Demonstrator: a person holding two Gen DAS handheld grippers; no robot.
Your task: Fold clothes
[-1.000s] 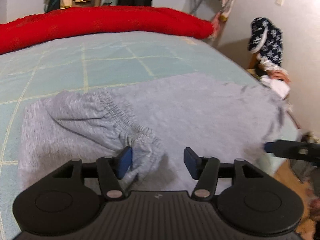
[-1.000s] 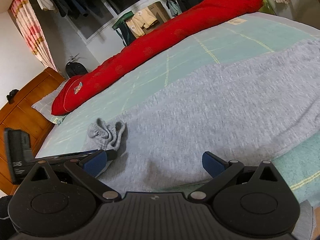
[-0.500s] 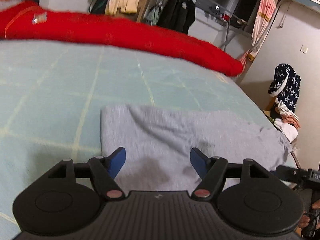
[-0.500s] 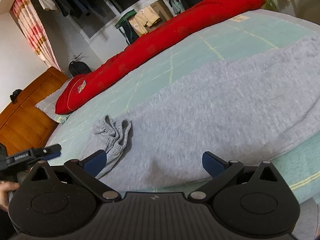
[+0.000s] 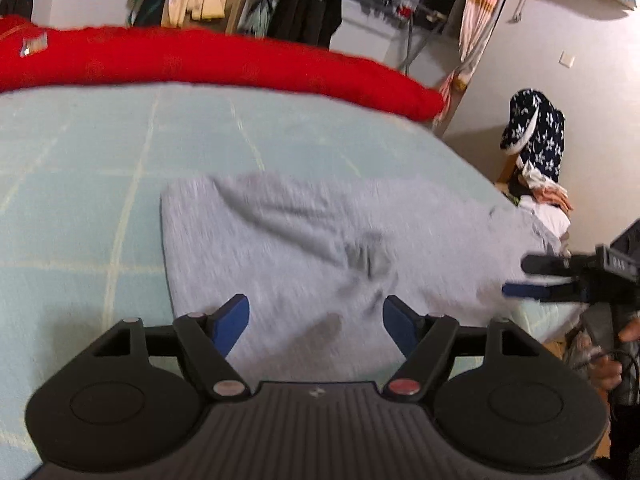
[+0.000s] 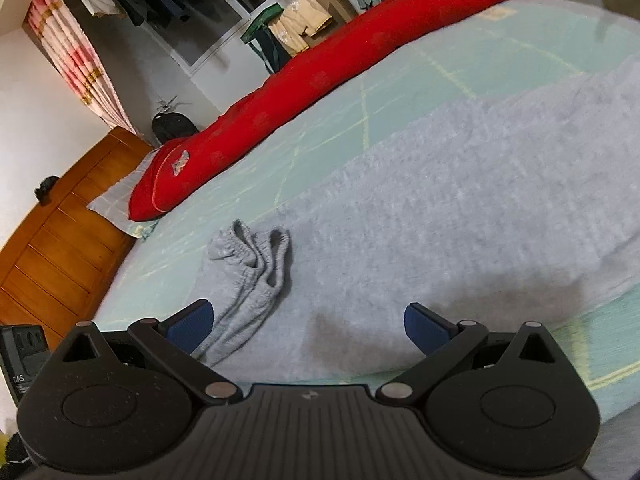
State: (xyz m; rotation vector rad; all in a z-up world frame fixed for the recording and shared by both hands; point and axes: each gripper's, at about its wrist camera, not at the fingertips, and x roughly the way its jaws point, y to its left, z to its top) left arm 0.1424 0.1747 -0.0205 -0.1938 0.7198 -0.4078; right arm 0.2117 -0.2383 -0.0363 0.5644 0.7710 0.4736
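Grey sweatpants [image 5: 304,248] [image 6: 440,216] lie spread along the near edge of a pale green bed [image 5: 80,184] [image 6: 400,92]. Their bunched elastic waistband [image 6: 256,256] is crumpled at the left end in the right wrist view. My left gripper [image 5: 316,322] hovers open above the grey fabric with nothing between its blue pads. My right gripper [image 6: 306,322] is open too, low over the pants near the bed edge, and empty. In the left wrist view the right gripper [image 5: 540,280] shows at the far right, held by a hand [image 5: 608,368].
A long red bolster [image 5: 208,60] [image 6: 320,80] runs along the far side of the bed. A wooden headboard [image 6: 60,220] and a pillow [image 6: 116,204] stand at the left. Clothes hang on a rack [image 5: 304,4]. A dark patterned garment [image 5: 534,136] hangs by the wall, right.
My left gripper let go of the bunched waistband, opened wider and swung back above the pants. The waistband now lies loose on the bed. My right gripper stayed open and shifted slightly.
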